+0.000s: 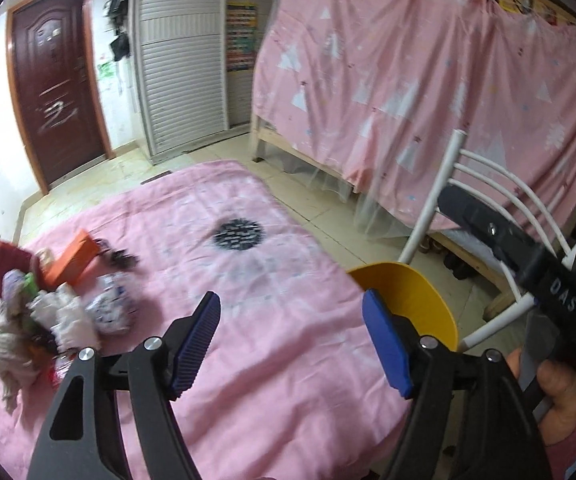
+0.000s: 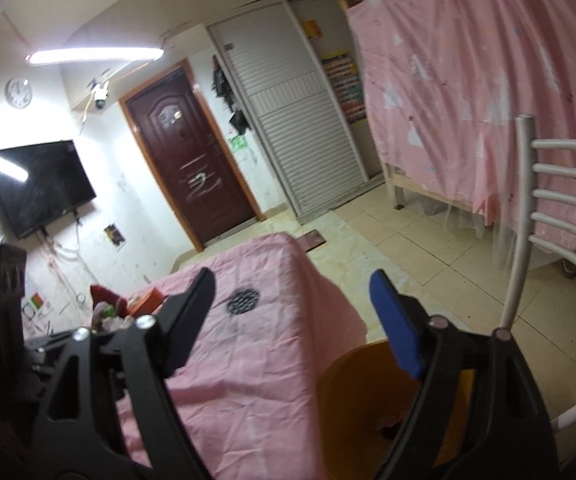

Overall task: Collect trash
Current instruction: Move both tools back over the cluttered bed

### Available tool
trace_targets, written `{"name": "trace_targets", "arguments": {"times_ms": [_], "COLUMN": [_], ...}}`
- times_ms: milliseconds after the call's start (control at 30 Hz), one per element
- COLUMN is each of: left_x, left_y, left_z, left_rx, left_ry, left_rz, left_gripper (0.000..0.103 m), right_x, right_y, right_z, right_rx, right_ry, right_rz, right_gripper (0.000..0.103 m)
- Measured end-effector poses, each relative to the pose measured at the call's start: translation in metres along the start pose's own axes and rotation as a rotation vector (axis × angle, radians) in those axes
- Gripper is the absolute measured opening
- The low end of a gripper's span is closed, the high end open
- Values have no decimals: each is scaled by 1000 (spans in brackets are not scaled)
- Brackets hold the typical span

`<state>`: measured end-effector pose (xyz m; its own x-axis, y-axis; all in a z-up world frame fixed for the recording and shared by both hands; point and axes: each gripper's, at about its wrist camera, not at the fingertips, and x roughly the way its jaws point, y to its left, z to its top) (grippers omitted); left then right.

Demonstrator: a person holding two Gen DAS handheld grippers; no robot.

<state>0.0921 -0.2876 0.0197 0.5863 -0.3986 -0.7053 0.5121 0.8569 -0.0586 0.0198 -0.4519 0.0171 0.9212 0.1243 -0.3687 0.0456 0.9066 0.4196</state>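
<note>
Fingers [image 1: 196,340] of both grippers spread, empty; trash [image 1: 48,312] a crumpled, blurred heap on pink cloth [image 1: 272,280].

A pale pink cloth [image 1: 288,320] printed with one black dotted oval [image 1: 238,234] covers the counter. On it the trash pile [image 1: 48,312] mixes white, grey, dark red and a bit of green, beside an orange box [image 1: 72,262]. The chair has a yellow seat [image 1: 412,292] and a white barred back [image 1: 484,184]. The hanging curtain [image 1: 428,80] is pink with white triangles. The door [image 1: 56,92] is dark reddish brown in an orange-brown frame, the slatted wardrobe [image 1: 180,68] off-white, the floor tiles [image 2: 428,248] cream. The left gripper [image 1: 296,344] is black with blue pads.
</note>
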Motion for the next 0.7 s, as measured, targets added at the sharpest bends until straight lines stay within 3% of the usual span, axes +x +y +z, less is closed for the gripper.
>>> {"name": "trace_targets", "arguments": {"times_ms": [267,500,700], "left_x": [-29,-53,-63], "left_y": [61,136,183], "left_z": [-17,-40,-52], "left_rx": [-93,-218,-255], "left_ry": [-57,-85,-97], "left_rz": [111,189,288], "left_gripper": [72,76,78], "right_x": [15,26,45], "right_y": [35,75,117], "right_z": [-9,-24,-45], "right_rx": [-72,-134,-207], "right_ry": [46,93,163], "right_rz": [63,139,199], "right_gripper": [78,79,82]}}
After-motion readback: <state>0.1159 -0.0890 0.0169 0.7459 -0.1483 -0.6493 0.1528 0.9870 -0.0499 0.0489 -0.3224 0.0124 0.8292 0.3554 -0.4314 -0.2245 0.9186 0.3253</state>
